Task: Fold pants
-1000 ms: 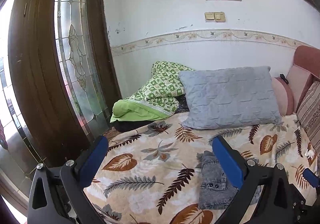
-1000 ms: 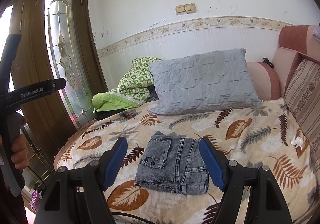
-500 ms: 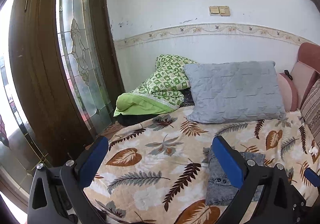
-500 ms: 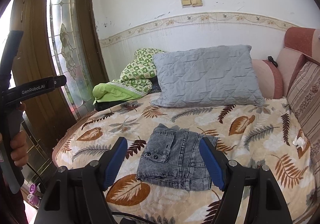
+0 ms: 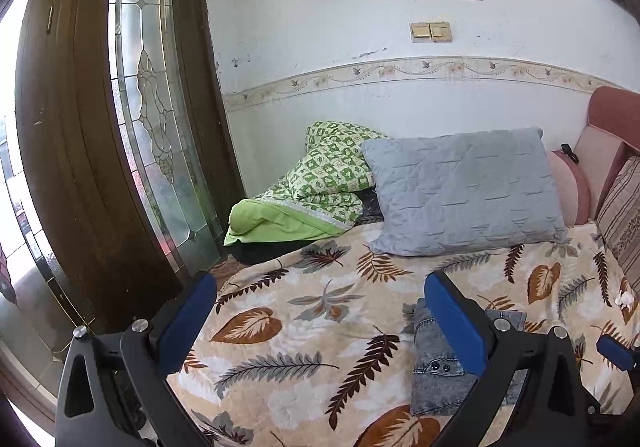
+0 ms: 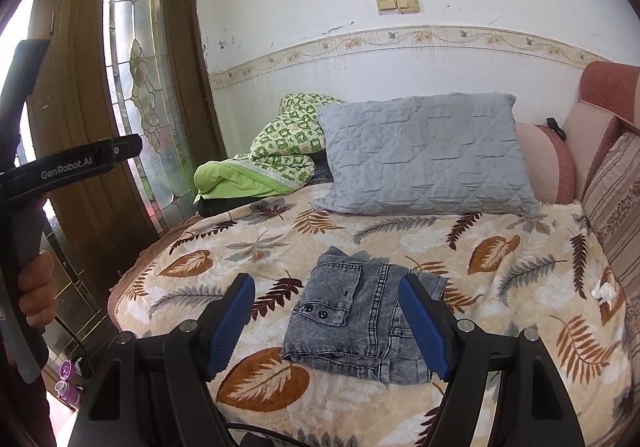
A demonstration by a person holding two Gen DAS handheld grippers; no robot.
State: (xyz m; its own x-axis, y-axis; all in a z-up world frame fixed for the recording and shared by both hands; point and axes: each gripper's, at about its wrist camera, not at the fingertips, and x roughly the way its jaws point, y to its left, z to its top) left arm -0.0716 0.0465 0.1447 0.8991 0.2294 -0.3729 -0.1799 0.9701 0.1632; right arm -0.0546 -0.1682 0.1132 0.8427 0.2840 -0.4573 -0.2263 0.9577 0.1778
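Grey acid-wash denim pants (image 6: pixel 360 323) lie folded into a small flat rectangle on the leaf-print bedspread (image 6: pixel 248 255). My right gripper (image 6: pixel 326 327) is open and empty, held above and short of the pants. In the left wrist view the pants (image 5: pixel 436 363) lie at lower right, partly hidden behind the right finger. My left gripper (image 5: pixel 320 327) is open and empty, held over the bedspread (image 5: pixel 280 327) to the left of the pants. The left gripper's handle (image 6: pixel 24 183) shows at the left edge of the right wrist view.
A grey quilted pillow (image 6: pixel 424 155) and a green patterned blanket (image 6: pixel 272 155) lie at the bed's far end against the wall. Pink and striped cushions (image 6: pixel 612 203) line the right side. A brown door with a glass panel (image 5: pixel 152 119) stands at the left.
Both grippers have pulled back and up from the bed, so the folded pants sit a little farther away. The pants have not moved. Both grippers stay open.
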